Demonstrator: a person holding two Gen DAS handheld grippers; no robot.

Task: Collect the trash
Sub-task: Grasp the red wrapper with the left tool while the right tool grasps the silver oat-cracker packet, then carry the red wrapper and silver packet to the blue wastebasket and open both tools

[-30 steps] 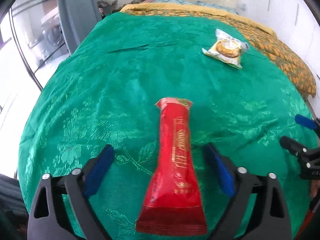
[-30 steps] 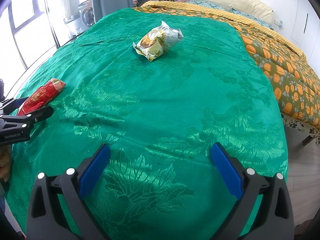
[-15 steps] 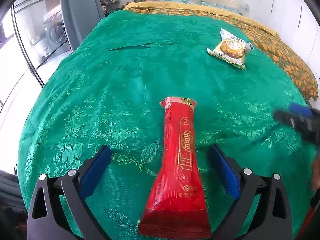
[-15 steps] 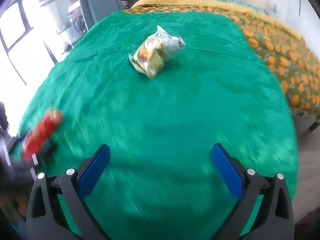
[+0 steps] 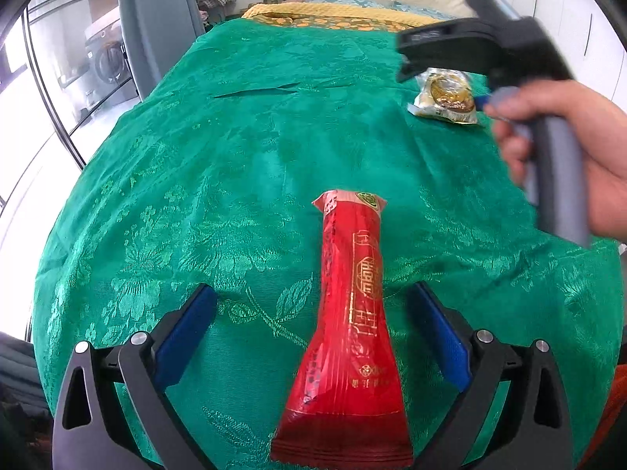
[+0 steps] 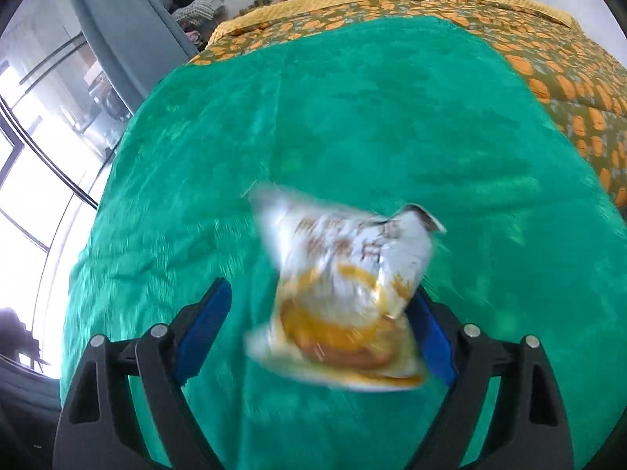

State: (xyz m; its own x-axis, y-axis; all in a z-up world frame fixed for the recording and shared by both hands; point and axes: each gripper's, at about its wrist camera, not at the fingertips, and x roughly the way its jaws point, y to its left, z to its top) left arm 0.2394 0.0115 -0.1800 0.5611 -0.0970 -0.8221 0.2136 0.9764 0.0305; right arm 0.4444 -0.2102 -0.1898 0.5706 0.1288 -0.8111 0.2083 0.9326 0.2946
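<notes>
Two wrappers lie on a green bedspread (image 5: 243,164). The left gripper (image 5: 313,337) hangs with jaws apart astride a long red wrapper (image 5: 348,333), flared and flat at its near end, likely poised to grab it. The right gripper (image 6: 319,329), whose jaws have just been closing, straddles a crinkled white-and-yellow snack packet (image 6: 345,293); blur hides whether the pads press it.
</notes>
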